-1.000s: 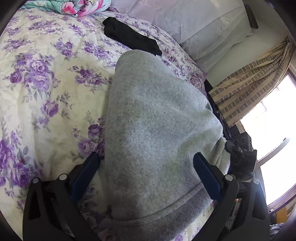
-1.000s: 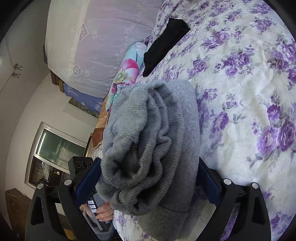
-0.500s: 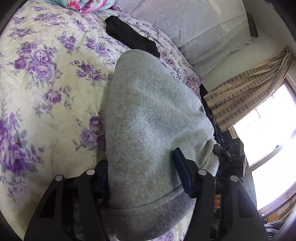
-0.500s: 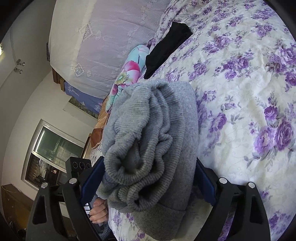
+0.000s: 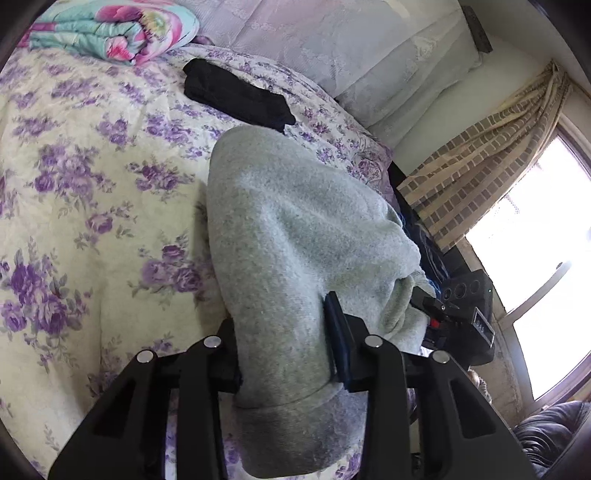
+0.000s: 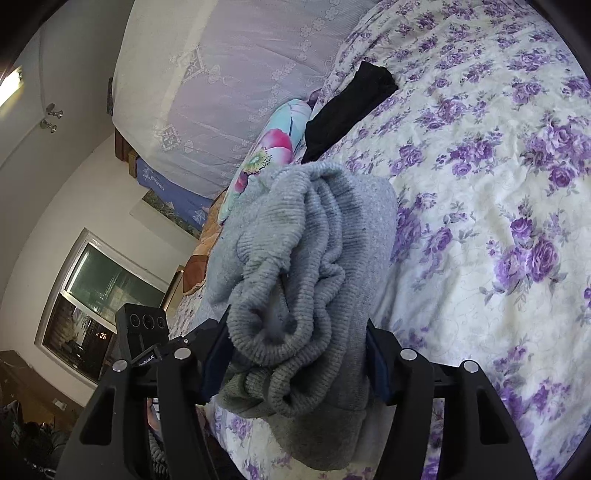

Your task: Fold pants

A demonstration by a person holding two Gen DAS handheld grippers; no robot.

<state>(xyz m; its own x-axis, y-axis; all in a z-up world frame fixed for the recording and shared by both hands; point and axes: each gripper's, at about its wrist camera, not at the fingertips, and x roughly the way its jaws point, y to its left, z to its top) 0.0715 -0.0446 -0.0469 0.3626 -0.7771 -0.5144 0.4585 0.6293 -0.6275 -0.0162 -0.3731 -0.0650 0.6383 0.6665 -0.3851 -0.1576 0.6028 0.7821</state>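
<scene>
The grey sweatpants lie folded into a thick bundle on the purple-flowered bedspread. My left gripper is shut on one end of the bundle, with the cuffed hem hanging toward the camera. In the right wrist view the bunched ribbed waistband of the pants fills the space between the fingers. My right gripper is shut on that end. The other gripper's camera block shows at each view's edge.
A folded black garment lies farther up the bed, also seen in the right wrist view. A rolled floral blanket sits near the lace-covered headboard. A curtain and window are beyond the bed's edge.
Both grippers have closed from wide open onto the ends of the grey pants. The bundle now sits squeezed between the fingers in each view.
</scene>
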